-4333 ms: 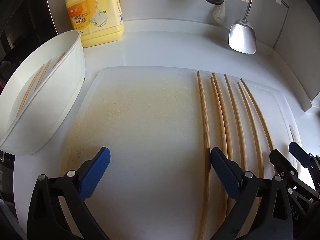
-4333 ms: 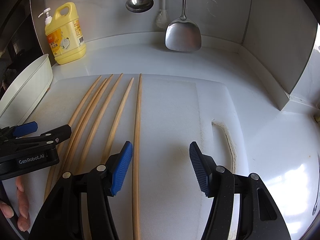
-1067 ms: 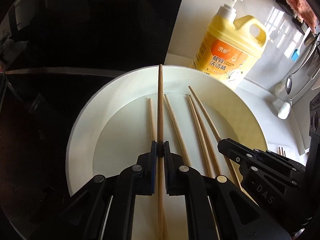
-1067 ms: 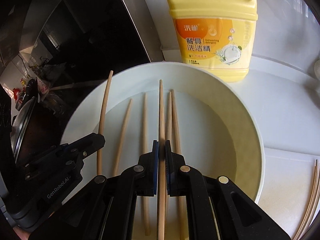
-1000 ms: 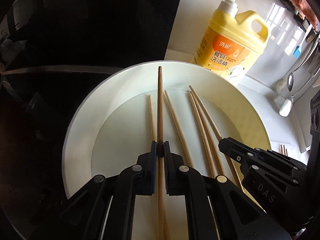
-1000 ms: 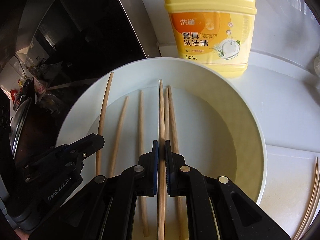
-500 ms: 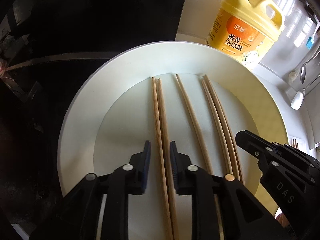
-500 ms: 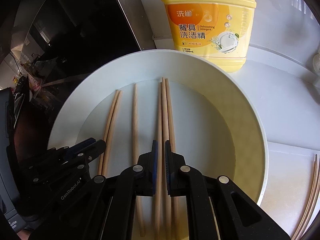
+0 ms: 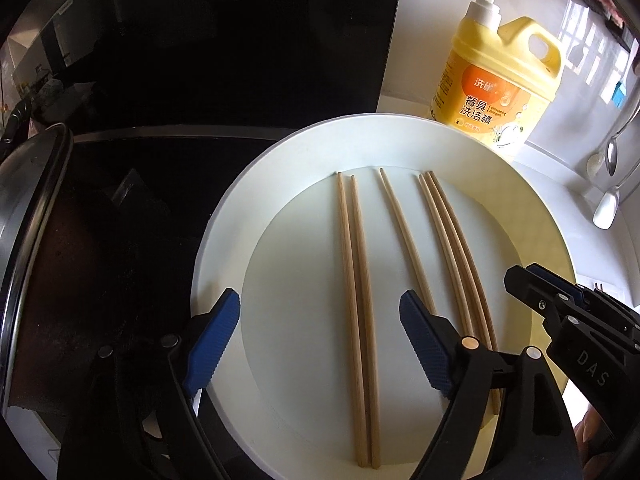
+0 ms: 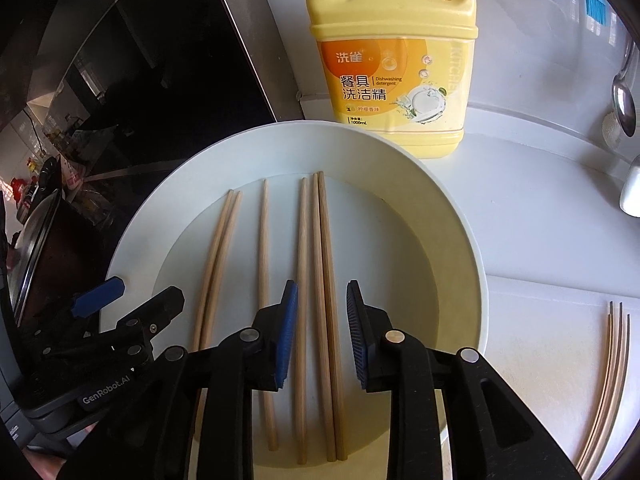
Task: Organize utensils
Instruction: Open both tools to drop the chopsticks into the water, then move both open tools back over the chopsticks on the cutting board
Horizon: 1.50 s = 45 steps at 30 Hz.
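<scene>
Several wooden chopsticks (image 9: 356, 280) lie flat in a white round basin (image 9: 224, 240). My left gripper (image 9: 320, 340) is open and empty above the two leftmost chopsticks. In the right wrist view the same chopsticks (image 10: 320, 264) lie in the basin (image 10: 460, 248). My right gripper (image 10: 322, 336) is open and empty above the rightmost group. More chopsticks (image 10: 612, 360) lie on the cutting board at the right.
A yellow detergent bottle (image 10: 396, 60) stands just behind the basin; it also shows in the left wrist view (image 9: 496, 84). A dark stove surface (image 9: 120, 200) lies left of the basin. Ladles hang on the wall (image 10: 624, 92) at the far right.
Both grippers have opened and let go of their chopsticks, which now lie flat in the basin. The left opened wide; the right opened in the last half second.
</scene>
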{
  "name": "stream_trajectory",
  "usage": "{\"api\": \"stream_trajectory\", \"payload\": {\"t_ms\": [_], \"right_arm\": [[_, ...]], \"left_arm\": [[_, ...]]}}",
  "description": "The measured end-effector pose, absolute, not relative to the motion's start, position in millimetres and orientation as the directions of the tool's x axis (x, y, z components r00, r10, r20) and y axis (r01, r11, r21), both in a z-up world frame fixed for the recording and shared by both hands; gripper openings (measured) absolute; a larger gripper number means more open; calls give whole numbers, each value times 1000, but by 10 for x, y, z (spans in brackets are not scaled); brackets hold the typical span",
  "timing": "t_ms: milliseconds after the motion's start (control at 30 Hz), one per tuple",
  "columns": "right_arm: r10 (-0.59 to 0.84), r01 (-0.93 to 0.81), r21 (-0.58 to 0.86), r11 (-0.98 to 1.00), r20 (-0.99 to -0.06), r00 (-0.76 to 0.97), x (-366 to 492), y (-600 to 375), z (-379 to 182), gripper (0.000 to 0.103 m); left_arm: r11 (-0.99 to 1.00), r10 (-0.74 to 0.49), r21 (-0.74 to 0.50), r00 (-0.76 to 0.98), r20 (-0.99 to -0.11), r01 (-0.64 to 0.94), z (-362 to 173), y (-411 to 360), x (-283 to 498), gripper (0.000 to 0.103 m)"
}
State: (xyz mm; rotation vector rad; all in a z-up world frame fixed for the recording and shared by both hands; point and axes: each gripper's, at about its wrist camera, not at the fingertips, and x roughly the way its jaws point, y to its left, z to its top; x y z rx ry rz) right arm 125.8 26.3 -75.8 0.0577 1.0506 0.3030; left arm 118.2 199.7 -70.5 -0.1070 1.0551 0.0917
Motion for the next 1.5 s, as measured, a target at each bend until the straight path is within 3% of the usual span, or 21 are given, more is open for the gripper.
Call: {"api": "stream_trajectory", "payload": {"t_ms": [133, 733, 1500], "right_arm": [[272, -216, 189, 958, -840, 470, 1173, 236, -714, 39], [292, -231, 198, 953, -808, 511, 614, -136, -456, 55], [168, -72, 154, 985, -814, 556, -453, -1938, -465, 61]], "left_arm": [[988, 33, -45, 495, -868, -144, -649, 1991, 1112, 84], [985, 64, -31, 526, -848, -169, -438, 1684, 685, 94], [998, -16, -43, 536, -844, -37, -274, 432, 85, 96]]}}
